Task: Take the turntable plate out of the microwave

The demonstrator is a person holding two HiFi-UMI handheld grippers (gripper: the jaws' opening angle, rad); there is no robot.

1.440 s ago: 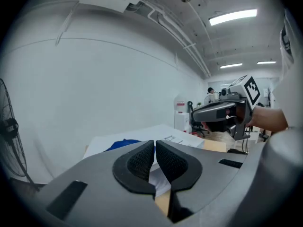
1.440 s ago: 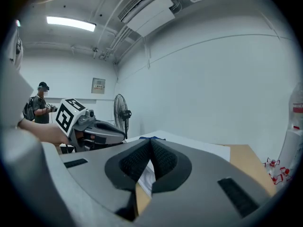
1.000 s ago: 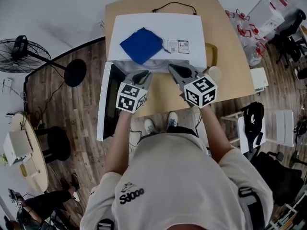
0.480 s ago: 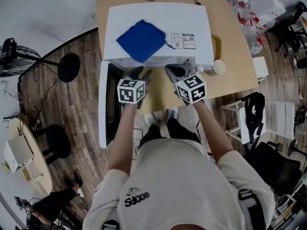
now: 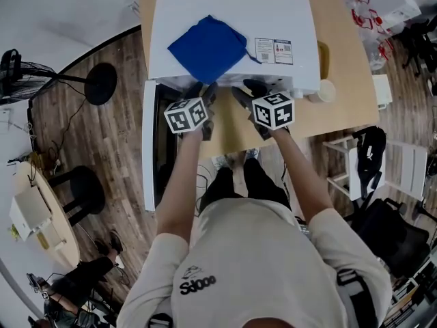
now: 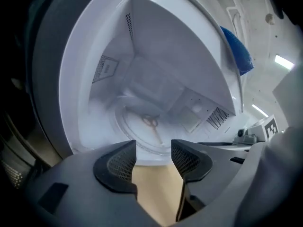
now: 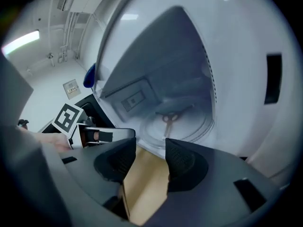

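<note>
**Around the counter: cloth, cup, fan, furniture**

A blue cloth [image 5: 208, 46] lies spread flat. A small pale cup [image 5: 326, 91] stands on the tan counter [image 5: 348, 67], near its front right edge. On the wooden floor [image 5: 89, 142], a floor fan [image 5: 12, 63] stands at far left and a black stool [image 5: 82, 190] nearer. At right, a black backpack [image 5: 369, 157] sits just beside a white chair [image 5: 403, 169].

Floor [image 5: 116, 156]: dark wood planks; pale grey area [image 5: 61, 12] bounded by curved edge at upper left.
Tan wooden table [image 5: 348, 67] set at top centre.
Black pedestal fan [image 5: 12, 65], black stool [image 5: 80, 191] and round pale table [image 5: 41, 231] located at left.
White chair [image 5: 403, 169] positioned at right.
Ceiling strip light [image 7: 21, 41] lit.
</note>
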